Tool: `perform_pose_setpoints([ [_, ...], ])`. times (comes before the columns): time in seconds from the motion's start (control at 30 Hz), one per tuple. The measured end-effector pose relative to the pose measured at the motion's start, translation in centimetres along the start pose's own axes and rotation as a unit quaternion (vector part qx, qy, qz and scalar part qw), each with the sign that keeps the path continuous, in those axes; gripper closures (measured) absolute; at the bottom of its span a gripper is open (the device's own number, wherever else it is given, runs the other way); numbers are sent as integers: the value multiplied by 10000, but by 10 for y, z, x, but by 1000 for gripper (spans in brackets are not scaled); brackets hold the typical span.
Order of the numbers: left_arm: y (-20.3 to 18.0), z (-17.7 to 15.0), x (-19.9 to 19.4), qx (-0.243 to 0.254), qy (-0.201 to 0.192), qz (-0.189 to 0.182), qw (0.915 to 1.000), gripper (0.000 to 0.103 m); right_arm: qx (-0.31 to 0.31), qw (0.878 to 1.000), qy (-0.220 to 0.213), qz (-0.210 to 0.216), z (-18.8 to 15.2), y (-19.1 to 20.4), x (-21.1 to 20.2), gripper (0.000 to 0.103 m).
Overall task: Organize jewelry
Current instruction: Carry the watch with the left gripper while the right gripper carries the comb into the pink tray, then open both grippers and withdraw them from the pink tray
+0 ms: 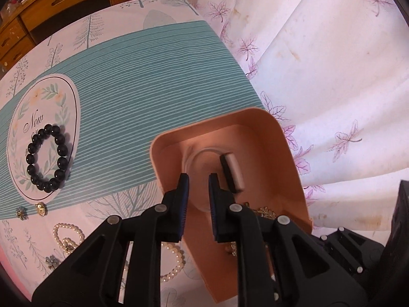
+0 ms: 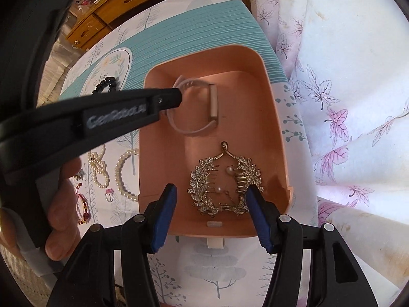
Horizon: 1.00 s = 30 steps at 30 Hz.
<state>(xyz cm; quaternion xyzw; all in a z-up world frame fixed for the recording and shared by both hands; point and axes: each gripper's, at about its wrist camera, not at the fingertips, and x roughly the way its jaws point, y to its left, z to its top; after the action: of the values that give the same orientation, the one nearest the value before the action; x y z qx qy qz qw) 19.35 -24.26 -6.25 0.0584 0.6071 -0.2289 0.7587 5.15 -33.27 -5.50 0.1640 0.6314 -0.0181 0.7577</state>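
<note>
The left gripper's fingers stand close together with only a narrow gap and nothing between them, their tips lowered into the far end of the open peach-coloured plastic box. Just to the right of those tips lies a pale pink wristband with a black-backed oblong module; the band's loop curves around beyond and under the tips, and whether they touch it cannot be told. Left of these fingers, well apart on the table with its teal striped and tree-printed cloth, rests a black round-bead bracelet. White pearl strands lie nearer, beside the left finger's arm.

The right gripper's fingers stand about half open and grip nothing. Between and just beyond them, on the near floor of the box, lies a gold leaf-shaped hair comb set with rhinestones and pearls; its right wing reaches the right fingertip. A hand shows at the left edge of the right wrist view, holding the other tool.
</note>
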Motion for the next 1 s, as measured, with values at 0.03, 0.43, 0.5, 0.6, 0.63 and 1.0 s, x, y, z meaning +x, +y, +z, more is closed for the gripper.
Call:
perform_pose_setpoints([
  [0.03,0,-1,-2,24,-13,2,10000,91,4,10000,-1,2,0,0,0,46],
  [0.43,1,-35,-65,451,-504,65,9977,91,-71,9998,-202,-31,-4,12,-12,46],
  [0.5,8,-48,-78,417,-567,53,9975,88,-97,9996,-270,-18,-6,16,-16,46],
  [0.6,28,-75,-104,299,-728,-77,9969,65,-146,9992,-384,-15,-10,22,-23,46],
  [0.63,34,-84,-110,257,-775,-112,9966,59,-161,9990,-414,-4,-12,24,-25,46],
  [1.0,158,-190,-176,-1311,-1394,438,9805,53,-581,9955,-739,77,-36,70,-49,46],
])
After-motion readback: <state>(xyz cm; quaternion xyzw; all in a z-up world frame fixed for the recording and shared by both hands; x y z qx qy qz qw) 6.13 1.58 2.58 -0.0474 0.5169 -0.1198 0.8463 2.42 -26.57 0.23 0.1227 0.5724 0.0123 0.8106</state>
